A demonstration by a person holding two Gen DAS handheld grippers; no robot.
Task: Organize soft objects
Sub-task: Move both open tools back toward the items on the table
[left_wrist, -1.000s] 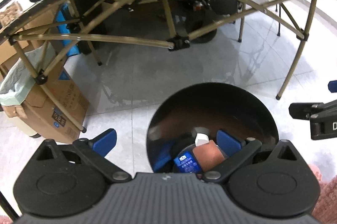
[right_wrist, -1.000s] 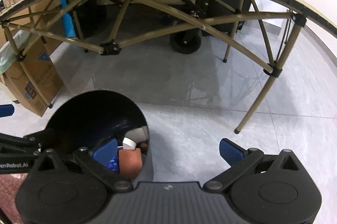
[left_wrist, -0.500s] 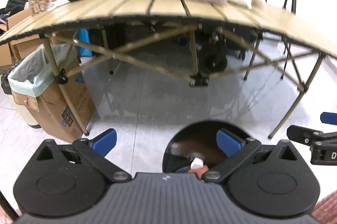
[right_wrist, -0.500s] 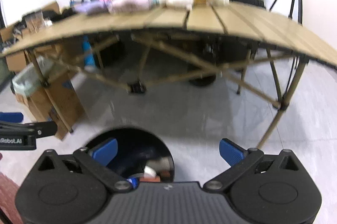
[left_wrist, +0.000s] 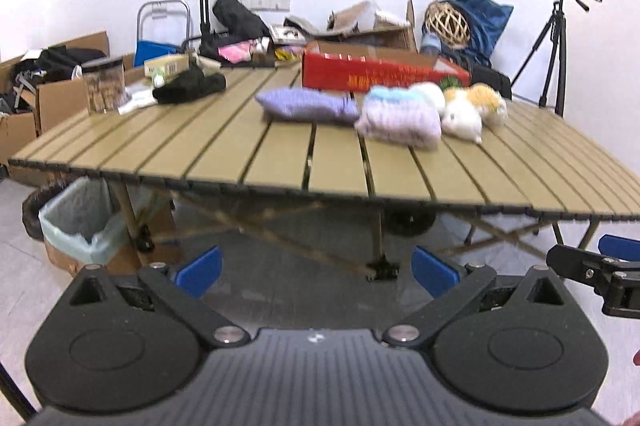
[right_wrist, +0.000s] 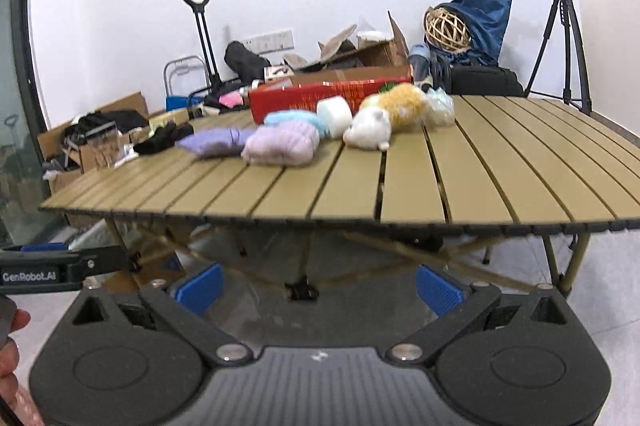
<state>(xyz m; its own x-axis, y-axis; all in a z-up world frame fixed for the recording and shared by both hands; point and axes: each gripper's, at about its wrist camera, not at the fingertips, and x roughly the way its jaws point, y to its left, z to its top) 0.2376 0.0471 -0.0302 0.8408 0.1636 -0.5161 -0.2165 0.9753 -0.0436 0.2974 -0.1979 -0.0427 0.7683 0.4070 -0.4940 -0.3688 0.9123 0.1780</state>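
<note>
Several soft objects lie on the far half of a tan slatted table (left_wrist: 280,154) (right_wrist: 500,166): a lavender pouch (left_wrist: 304,105) (right_wrist: 212,142), a pale purple knitted bundle (left_wrist: 400,122) (right_wrist: 280,145), a white and orange plush animal (left_wrist: 472,110) (right_wrist: 388,118), a light blue soft item (right_wrist: 292,118) and a white roll (right_wrist: 335,111). A black cloth (left_wrist: 190,88) (right_wrist: 164,140) lies further left. My left gripper (left_wrist: 316,272) and right gripper (right_wrist: 320,286) both stand open and hold nothing, below and in front of the table's near edge.
A red box (left_wrist: 376,74) (right_wrist: 320,94) sits behind the soft things, a clear jar (left_wrist: 103,86) at the table's left. Cardboard boxes and a lined bin (left_wrist: 76,222) stand left, a tripod (left_wrist: 556,46) (right_wrist: 564,26) right. Clutter lines the back wall.
Both grippers have risen and tilted up from a round black bin on the floor under the table; the table top and the soft objects have come into view.
</note>
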